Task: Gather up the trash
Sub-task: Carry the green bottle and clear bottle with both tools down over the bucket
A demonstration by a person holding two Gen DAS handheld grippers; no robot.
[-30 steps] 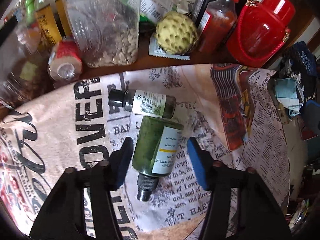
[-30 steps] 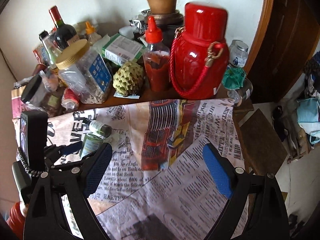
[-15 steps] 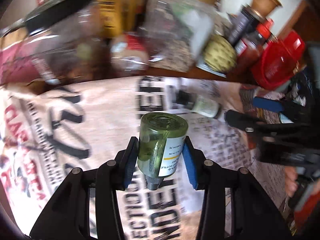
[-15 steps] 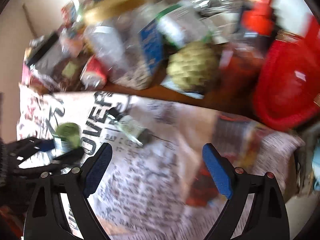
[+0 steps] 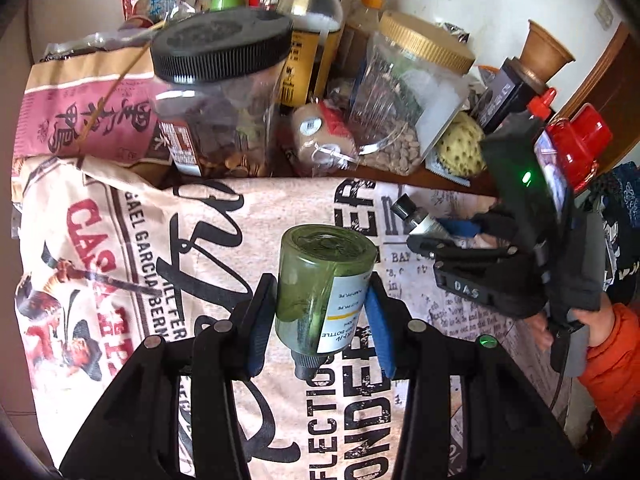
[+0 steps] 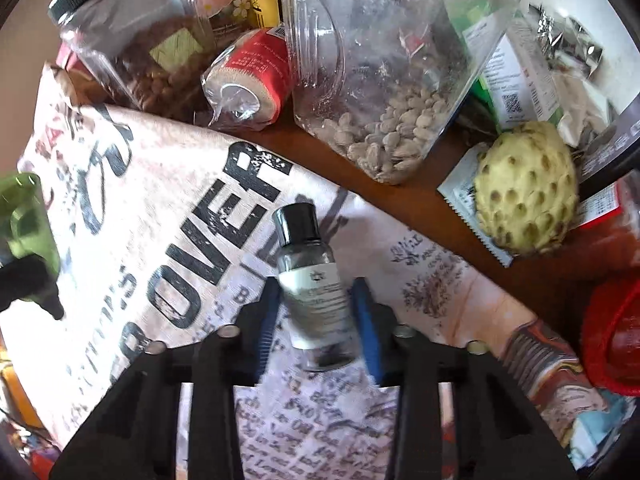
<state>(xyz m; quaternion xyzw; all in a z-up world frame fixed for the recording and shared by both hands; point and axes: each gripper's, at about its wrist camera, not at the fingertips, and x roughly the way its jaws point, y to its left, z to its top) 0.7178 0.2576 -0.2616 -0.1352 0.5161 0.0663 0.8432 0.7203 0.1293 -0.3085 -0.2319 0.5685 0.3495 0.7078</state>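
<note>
Between the blue pads of the left gripper (image 5: 320, 312) sits the green bottle (image 5: 324, 284), pinched on both flanks and lifted clear of the printed cloth (image 5: 120, 260), its flat base tipped up toward the camera and its threaded neck pointing down between the black fingers. Off to its right, the small grey bottle (image 6: 310, 284) lies on its side on the same cloth, black cap aimed at the cluttered back of the table and its white label facing up; the right gripper (image 6: 316, 320) straddles its lower half, one blue pad on each side of the label. Those jaws have just been closing around it, and the pads now stand right at the bottle's sides, though motion blur hides whether they actually press on it. From the left wrist view, this right gripper shows as a black frame gripped by a hand (image 5: 592, 320) in an orange sleeve. Behind the cloth's edge, on bare brown wood, stand a clear jar of pale nuts (image 6: 384, 136), a red-wrapped roll (image 6: 248, 84), a black-lidded jar (image 5: 220, 92) and a knobbly yellow-green fruit (image 6: 524, 188).
</note>
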